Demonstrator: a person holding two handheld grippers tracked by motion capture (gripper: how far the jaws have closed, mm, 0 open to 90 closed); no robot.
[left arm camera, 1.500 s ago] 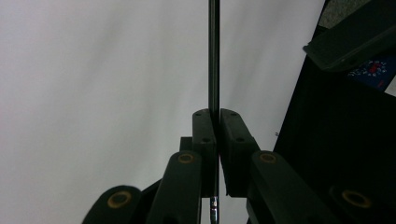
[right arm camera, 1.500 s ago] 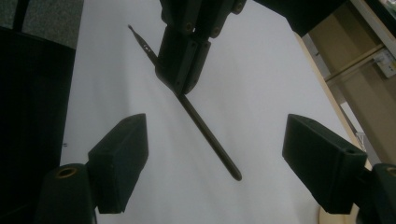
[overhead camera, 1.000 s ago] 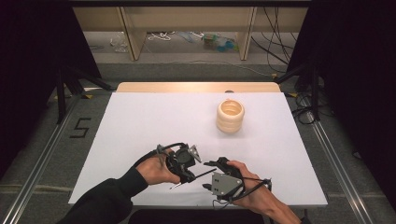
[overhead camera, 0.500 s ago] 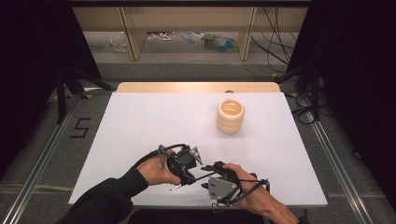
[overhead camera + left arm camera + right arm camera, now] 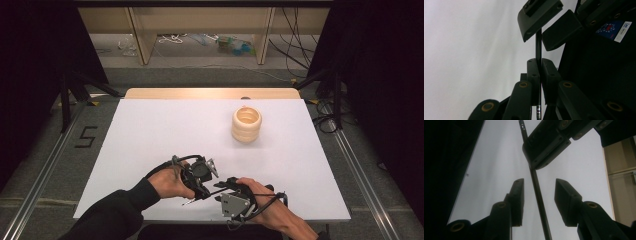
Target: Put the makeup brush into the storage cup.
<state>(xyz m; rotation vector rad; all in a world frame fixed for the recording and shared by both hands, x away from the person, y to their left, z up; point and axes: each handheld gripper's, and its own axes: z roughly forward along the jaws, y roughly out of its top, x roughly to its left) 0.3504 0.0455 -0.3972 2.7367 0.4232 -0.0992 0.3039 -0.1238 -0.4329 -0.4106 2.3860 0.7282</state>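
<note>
White flat table top point(image 5: 165, 135) took up most of the scene, with a stacked cream ringed holder point(image 5: 246, 124) far off. Near the front edge, the left gripper point(image 5: 538, 75) was clamped tight on a thin black rod point(image 5: 538, 47), maybe a pen. The right gripper point(image 5: 537, 195) had just been closing, jaws either side of it but not touching.

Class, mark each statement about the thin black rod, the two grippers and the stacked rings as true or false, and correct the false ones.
1. The left gripper is shut on the thin black rod. True.
2. The right gripper clamps the rod firmly. False: its jaws have just been closing, but gaps remain on both sides of the rod between them.
3. The stack of cream rings stands apart from both grippers. True.
4. The white table is covered with tools. False: it holds little besides the rings.
</note>
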